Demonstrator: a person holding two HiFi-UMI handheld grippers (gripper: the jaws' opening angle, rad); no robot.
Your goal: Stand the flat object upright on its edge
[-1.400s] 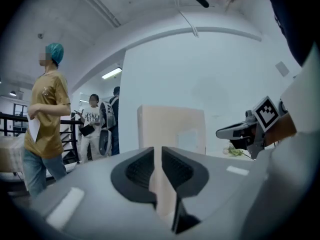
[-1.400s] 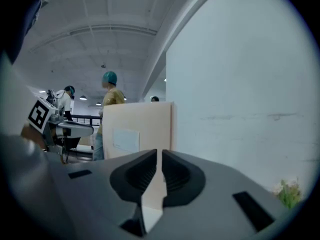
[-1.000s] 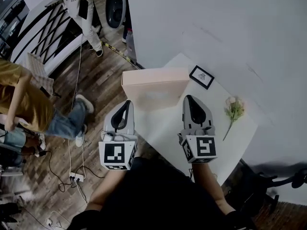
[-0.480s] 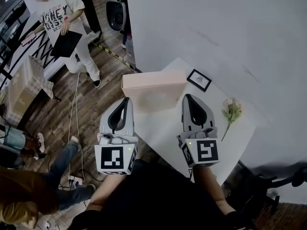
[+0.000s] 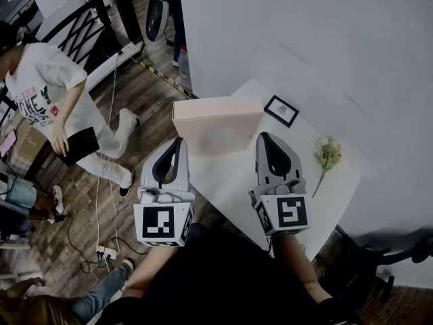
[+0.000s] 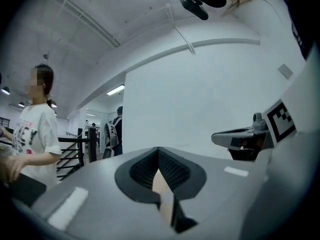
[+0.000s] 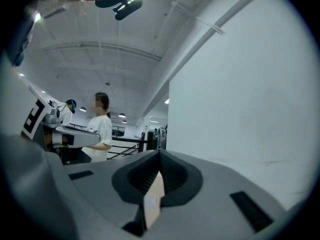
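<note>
A flat pale pink box (image 5: 218, 124) stands upright on its long edge at the far left side of the white table (image 5: 233, 178). My left gripper (image 5: 178, 143) is just in front of the box's left end, and my right gripper (image 5: 264, 138) just in front of its right end. Whether either tip touches the box I cannot tell. Both point away from me. In the left gripper view the left gripper (image 6: 159, 151) has its jaws together with nothing held. In the right gripper view the right gripper (image 7: 160, 154) looks the same.
A small black-framed picture (image 5: 283, 110) lies behind the box and a flower (image 5: 327, 156) lies at the table's right. A white wall (image 5: 304, 39) rises behind. A person in a white T-shirt (image 5: 47, 100) stands on the wooden floor at left, near cables (image 5: 101, 242).
Both grippers and the box stay almost where they were. The person in the white T-shirt has walked from the top of the view down to the left.
</note>
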